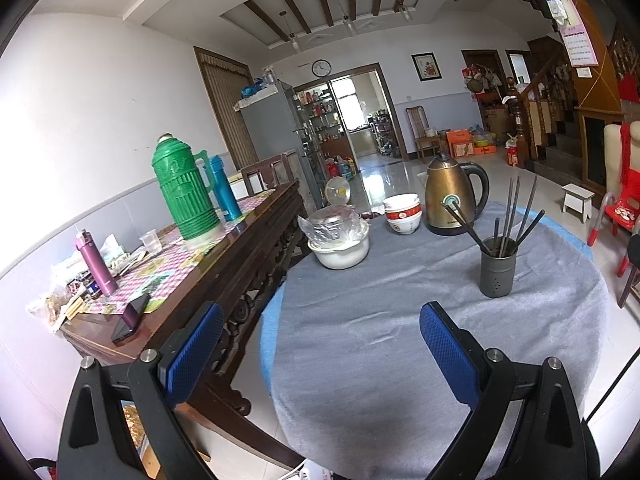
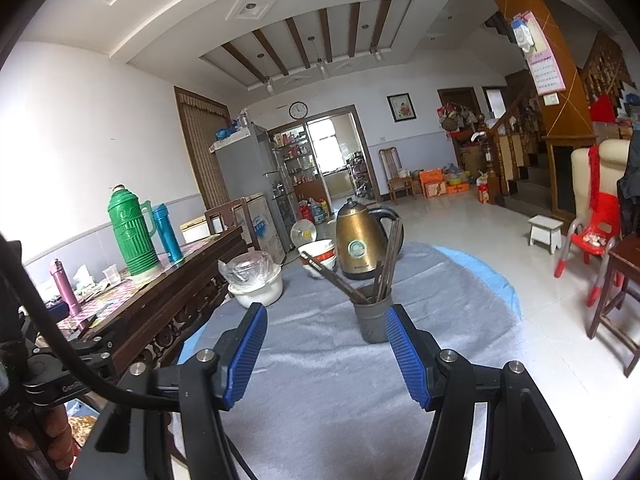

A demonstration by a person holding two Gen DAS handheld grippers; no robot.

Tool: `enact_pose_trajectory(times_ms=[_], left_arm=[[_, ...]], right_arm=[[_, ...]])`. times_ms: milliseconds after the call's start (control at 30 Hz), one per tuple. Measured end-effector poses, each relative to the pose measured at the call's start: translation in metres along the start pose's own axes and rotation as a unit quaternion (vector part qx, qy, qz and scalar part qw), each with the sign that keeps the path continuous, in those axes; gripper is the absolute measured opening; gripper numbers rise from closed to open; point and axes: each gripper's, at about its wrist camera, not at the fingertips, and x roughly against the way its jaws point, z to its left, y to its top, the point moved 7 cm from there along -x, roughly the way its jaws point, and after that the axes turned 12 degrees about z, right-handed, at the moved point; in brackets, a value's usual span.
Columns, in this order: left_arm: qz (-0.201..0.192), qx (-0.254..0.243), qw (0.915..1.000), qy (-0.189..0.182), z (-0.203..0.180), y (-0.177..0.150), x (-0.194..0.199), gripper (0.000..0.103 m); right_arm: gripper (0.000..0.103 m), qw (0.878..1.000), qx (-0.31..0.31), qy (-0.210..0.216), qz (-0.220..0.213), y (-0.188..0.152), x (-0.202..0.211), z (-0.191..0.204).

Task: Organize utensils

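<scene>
A round table [image 1: 400, 360] is covered with a grey cloth [image 1: 360, 320] over a blue sheet [image 2: 480, 268]. On the cloth stand a dark grey holder [image 1: 498, 274] with chopsticks [image 1: 516, 208] leaning in it, a bronze kettle [image 1: 450, 200], stacked bowls [image 1: 402, 212] just beside the kettle, and a white pot [image 1: 340, 250] holding something wrapped in clear plastic.

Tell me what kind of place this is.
Most likely a home's dining and living room. A cloth-covered round table holds a gray holder of chopsticks, stacked bowls and a kettle; a fridge and staircase stand behind.
</scene>
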Motion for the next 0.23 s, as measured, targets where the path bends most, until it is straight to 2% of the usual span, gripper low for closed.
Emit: enact_pose_trajectory(times_ms=[133, 233], left_arm=[[0.010, 0.000, 0.9999, -0.009, -0.012, 0.006, -0.014, 0.099], [0.018, 0.015, 0.9986, -0.047, -0.020, 0.010, -0.036, 0.099]], right_arm=[[0.066, 1.000, -0.001, -0.013, 0.000, 0.004, -0.005, -0.009], [0.066, 0.999, -0.012, -0.032, 0.005, 0.007, -0.016, -0.027]])
